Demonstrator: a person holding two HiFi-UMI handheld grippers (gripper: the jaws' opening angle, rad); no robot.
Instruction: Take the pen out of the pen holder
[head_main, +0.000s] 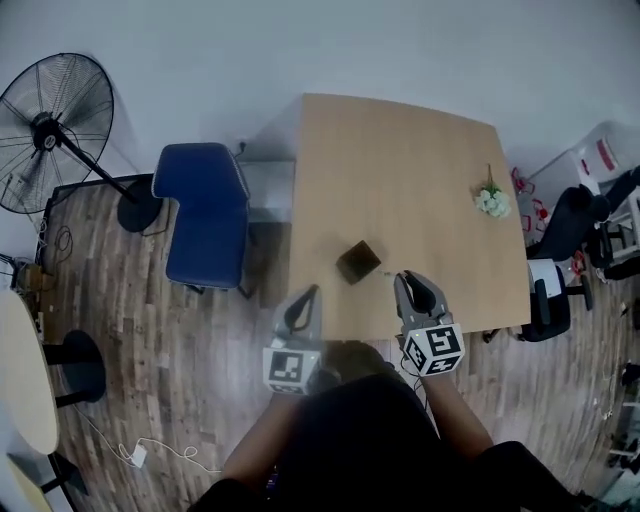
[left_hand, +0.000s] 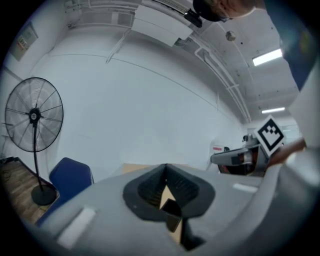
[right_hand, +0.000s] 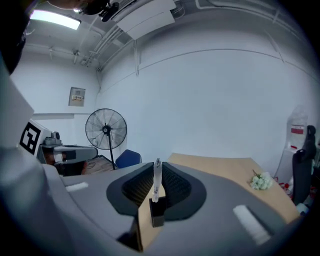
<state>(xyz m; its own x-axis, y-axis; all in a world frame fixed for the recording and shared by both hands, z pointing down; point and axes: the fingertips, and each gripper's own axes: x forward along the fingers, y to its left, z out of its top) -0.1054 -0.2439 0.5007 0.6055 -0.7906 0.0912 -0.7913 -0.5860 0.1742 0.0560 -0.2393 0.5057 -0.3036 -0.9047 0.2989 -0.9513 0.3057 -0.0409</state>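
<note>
A dark square pen holder (head_main: 358, 262) stands on the wooden table (head_main: 400, 170) near its front edge. In the right gripper view a clear pen (right_hand: 157, 181) stands upright between the jaws of my right gripper (right_hand: 156, 166), which is shut on it. The pen's lower end hangs just above the holder (right_hand: 156, 214). In the head view the right gripper (head_main: 408, 279) is to the right of the holder and the pen is too small to make out. My left gripper (head_main: 311, 291) is to the holder's left with its tips together and nothing in them. The holder (left_hand: 172, 207) shows under them.
A small bunch of white flowers (head_main: 491, 202) lies near the table's right edge. A blue chair (head_main: 205, 212) stands at the table's left, and a floor fan (head_main: 55, 128) is farther left. Black office chairs (head_main: 565, 240) crowd the right side.
</note>
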